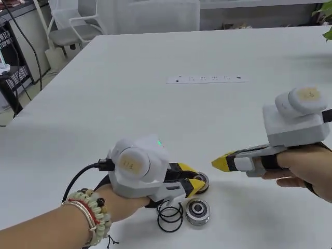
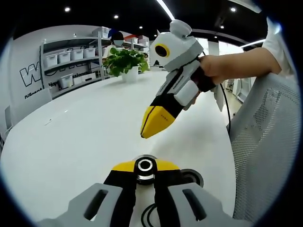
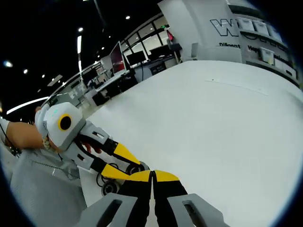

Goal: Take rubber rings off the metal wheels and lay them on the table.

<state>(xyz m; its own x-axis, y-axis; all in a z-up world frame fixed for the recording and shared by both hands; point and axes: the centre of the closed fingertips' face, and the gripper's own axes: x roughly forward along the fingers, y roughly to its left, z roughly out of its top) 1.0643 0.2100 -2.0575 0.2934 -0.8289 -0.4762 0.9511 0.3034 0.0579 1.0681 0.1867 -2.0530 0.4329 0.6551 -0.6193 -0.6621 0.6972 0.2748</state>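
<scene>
My left gripper [image 1: 196,180] is shut on a small metal wheel [image 1: 201,182] low over the white table; in the left gripper view the wheel [image 2: 145,166] sits clamped between the yellow jaw tips. A second metal wheel [image 1: 197,211] lies on the table just nearer to me, next to some loose black rubber rings [image 1: 170,212]. My right gripper [image 1: 220,163] hovers shut and holding nothing, its yellow tip pointing at the held wheel from the right with a small gap. The right gripper view has its own shut jaws [image 3: 152,176] facing the left gripper [image 3: 113,158].
A white power strip [image 1: 207,79] lies flat across the middle of the table [image 1: 155,104]. An office chair [image 1: 72,26] stands beyond the far left corner, and a plant [image 1: 326,21] pokes in at the far right edge.
</scene>
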